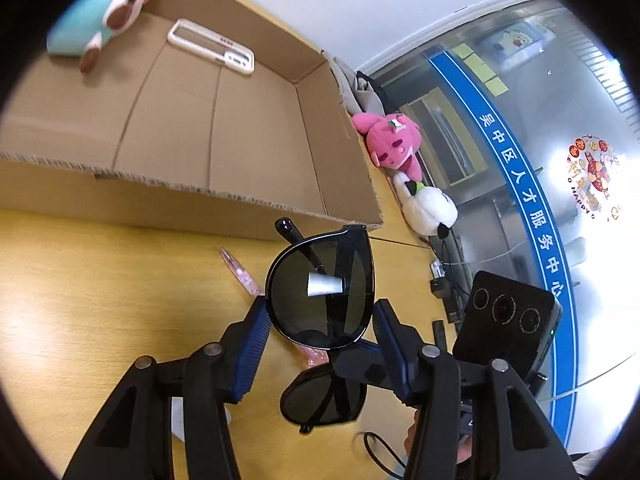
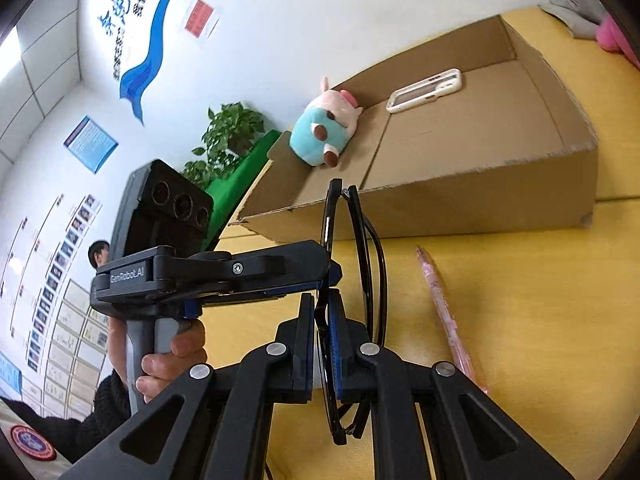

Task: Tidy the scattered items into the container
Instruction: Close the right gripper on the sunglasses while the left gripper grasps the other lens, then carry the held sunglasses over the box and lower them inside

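Risk: I judged the black-framed dark-lens sunglasses (image 1: 320,292) could twist or slip if either hand pulled first, dropping short of the open brown cardboard box (image 1: 224,196).
Left jaws: my left gripper (image 1: 320,320) was partly open, pads at one lens's rim.
Right jaws: my right gripper (image 2: 322,332) was nearly closed, pinching the other lens.
Sunglasses: held above the yellow table (image 2: 540,300), near the box's front wall.

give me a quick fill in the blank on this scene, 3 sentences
1. Both grippers are shut on the black ____.
2. The white phone case lies inside the ____ box.
3. The pink pen lies on the yellow ____, outside the box.

Missing words: sunglasses; cardboard; table.
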Available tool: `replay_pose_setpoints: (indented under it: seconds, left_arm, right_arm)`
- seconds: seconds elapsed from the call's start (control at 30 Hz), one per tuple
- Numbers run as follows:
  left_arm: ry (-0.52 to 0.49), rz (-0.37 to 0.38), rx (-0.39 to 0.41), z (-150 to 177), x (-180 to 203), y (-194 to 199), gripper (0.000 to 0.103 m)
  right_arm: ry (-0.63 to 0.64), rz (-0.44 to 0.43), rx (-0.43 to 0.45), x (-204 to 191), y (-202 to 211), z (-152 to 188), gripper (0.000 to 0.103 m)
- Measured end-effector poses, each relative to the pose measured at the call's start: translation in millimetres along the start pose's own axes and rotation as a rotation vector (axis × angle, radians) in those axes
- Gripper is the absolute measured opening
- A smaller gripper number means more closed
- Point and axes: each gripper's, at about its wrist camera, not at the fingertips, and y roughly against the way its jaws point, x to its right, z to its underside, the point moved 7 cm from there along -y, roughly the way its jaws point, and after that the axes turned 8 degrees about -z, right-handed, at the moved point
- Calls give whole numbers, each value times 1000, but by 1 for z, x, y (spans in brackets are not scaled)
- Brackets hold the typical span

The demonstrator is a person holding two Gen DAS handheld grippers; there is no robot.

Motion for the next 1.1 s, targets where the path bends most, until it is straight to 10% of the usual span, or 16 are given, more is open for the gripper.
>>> replay_pose_setpoints:
  seconds: [0.1,0.17,1.1]
  left_arm:
    - [-30,-44,27,-9,10,13,50]
    - [-62,-78,45,-20,17,23,17]
    - [-268,13,213,-231,95,53,10]
  right_arm:
    - [20,-2,-11,-4,0,-8,12]
    - [51,12,-12,-9,2,-16,15]
    - [318,143,87,-31,24,-244,16]
